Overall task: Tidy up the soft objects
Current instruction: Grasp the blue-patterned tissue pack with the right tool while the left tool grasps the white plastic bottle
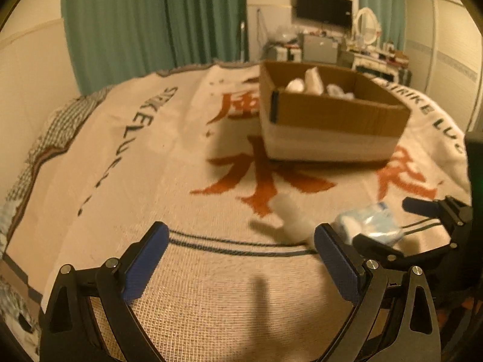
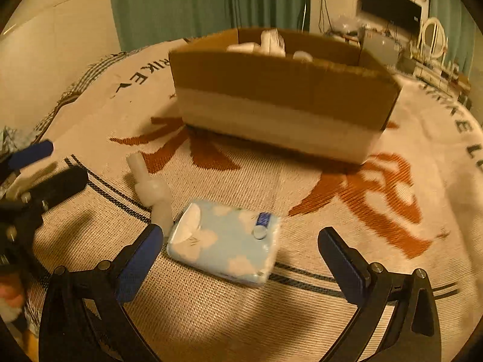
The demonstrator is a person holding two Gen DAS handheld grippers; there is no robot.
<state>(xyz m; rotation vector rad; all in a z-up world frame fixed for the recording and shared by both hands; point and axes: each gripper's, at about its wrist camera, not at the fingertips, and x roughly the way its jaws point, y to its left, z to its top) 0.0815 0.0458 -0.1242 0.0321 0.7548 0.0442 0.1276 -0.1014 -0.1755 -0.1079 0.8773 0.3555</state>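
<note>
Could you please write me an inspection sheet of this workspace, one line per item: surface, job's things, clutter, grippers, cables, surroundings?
Surface: woven blanket with red characters and black lettering, spread flat over a bed.
Job's things: blue tissue pack lying flat near the right gripper; white soft toy lying touching or almost touching the pack; cardboard box upright farther back, white soft items already inside.
Clutter: nothing seen on the blanket.
Grippers: left gripper open, nothing between its fingers; right gripper open, the pack partly between its fingers, not clamped.
Cables: thin wires on the far wall beside the television; too blurred to trace.
Surroundings: green curtains, crowded dresser with an oval mirror.
</note>
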